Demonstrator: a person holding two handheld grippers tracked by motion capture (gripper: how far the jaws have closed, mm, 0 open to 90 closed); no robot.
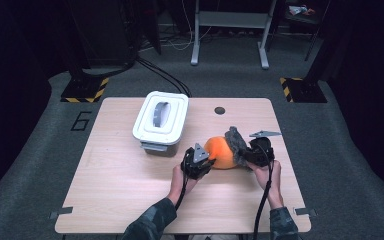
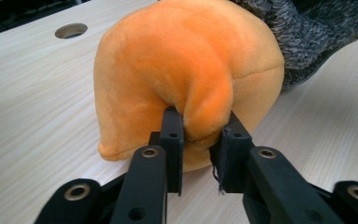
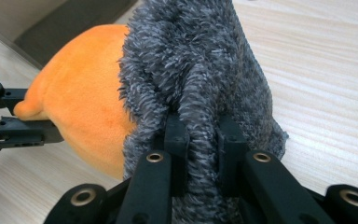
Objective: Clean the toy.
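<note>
The plush (image 1: 221,152) lies on the table (image 1: 120,190) right of centre, at 4 o'clock from the white box (image 1: 160,119). Its orange body faces the left hand; a grey fuzzy cover (image 1: 236,145) wraps its right end. The long axis runs roughly 9 to 3 o'clock in the high view, between the two grippers.

Left gripper (image 1: 198,161): sits at 8 o'clock of the plush, touching it. In the left gripper view (image 2: 200,140) the jaws stand nearly closed, pinching a fold of orange fabric between the pads. The fold bulges above the fingertips, so the grip is on fabric only, not on the body.

Right gripper (image 1: 252,150): sits at 3 o'clock of the plush. In the right gripper view (image 3: 204,135) the jaws are fully closed on a ridge of the cover (image 3: 200,70); the pile hides the pads' inner faces. The orange body (image 3: 84,93) shows at 9 o'clock of the cover, with the left gripper's jaws at the far left edge.

Judgement: the two grips oppose each other along the long axis. A pull apart along that axis would probably slide the cover off the body. Neither hand is nearer; both already hold. The thin left pinch is the likelier one to slip.
</note>
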